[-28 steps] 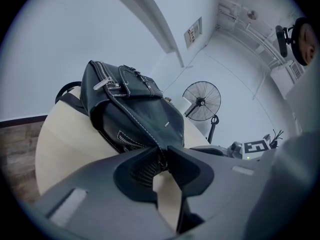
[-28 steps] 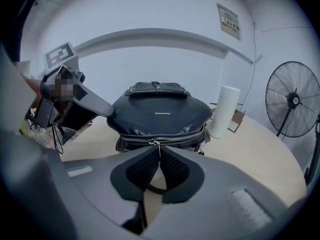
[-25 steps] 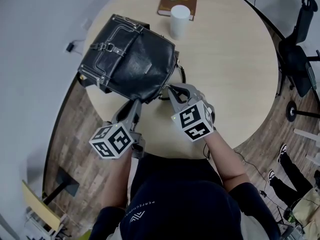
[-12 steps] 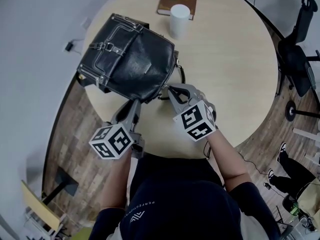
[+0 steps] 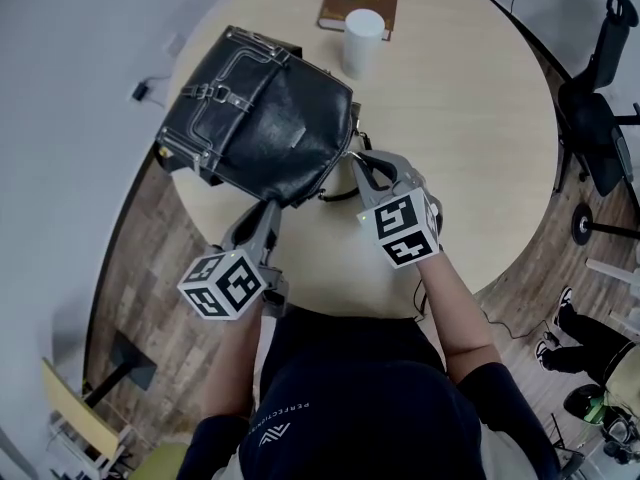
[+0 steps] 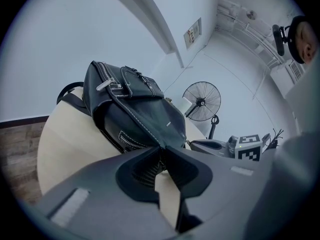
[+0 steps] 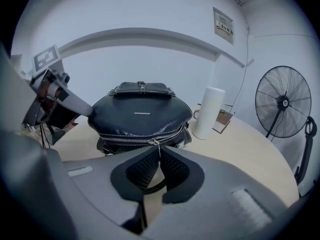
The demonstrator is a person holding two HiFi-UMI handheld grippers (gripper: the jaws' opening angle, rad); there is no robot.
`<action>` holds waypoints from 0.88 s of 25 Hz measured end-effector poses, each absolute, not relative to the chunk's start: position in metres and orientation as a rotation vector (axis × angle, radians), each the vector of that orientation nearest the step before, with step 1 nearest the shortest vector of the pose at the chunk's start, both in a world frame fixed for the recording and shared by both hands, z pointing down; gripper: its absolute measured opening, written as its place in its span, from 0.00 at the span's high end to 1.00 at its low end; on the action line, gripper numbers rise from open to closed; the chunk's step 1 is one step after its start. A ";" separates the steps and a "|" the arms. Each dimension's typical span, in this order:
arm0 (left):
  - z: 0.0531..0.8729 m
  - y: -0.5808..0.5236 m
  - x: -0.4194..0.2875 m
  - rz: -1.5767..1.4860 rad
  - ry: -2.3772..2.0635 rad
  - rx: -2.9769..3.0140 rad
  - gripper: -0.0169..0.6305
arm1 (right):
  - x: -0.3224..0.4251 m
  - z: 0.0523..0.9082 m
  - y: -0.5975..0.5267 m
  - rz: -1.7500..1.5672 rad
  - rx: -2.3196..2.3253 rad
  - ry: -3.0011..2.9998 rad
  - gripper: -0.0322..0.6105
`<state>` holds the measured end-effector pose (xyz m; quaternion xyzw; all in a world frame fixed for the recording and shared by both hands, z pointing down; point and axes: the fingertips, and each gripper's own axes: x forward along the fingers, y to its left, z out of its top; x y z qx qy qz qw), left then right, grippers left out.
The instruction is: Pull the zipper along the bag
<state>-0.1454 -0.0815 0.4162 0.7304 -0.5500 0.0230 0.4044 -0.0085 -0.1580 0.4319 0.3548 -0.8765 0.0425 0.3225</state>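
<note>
Both forearms are out in front over the near rim of the tabletop (image 5: 470, 118), marker cubes facing up. The left tongs (image 5: 272, 208) sit close in to the body, pointing forward at the near corner of the bag (image 5: 255, 113). The right tongs (image 5: 356, 160) are reached further out, angled forward and left, coming at the bag's right side.

In the left gripper view those tongs (image 6: 161, 149) are closing, down to a narrow nip, with the bag (image 6: 135, 114) caught by its corner seam between the tips. In the right gripper view the right tongs (image 7: 159, 149) are almost together, pinched on the small metal pull (image 7: 156, 144) hanging from the zipper (image 7: 135, 139).

The bag (image 7: 142, 111) is black leather and lies on its back on the left part of the tabletop, close to the rim. Its buckled front is up, and the buckle end points away to the far left. The zippered side faces the right tongs. The zipper's line runs from the near corner in the left tongs away toward the white cup (image 5: 362, 40), and straight across left to right in the right gripper view. The pull sits about midway along it
</note>
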 end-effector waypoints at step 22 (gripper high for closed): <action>0.416 -0.082 -0.146 0.074 -1.399 1.850 0.91 | 0.005 0.429 -0.225 0.022 0.965 -2.249 0.92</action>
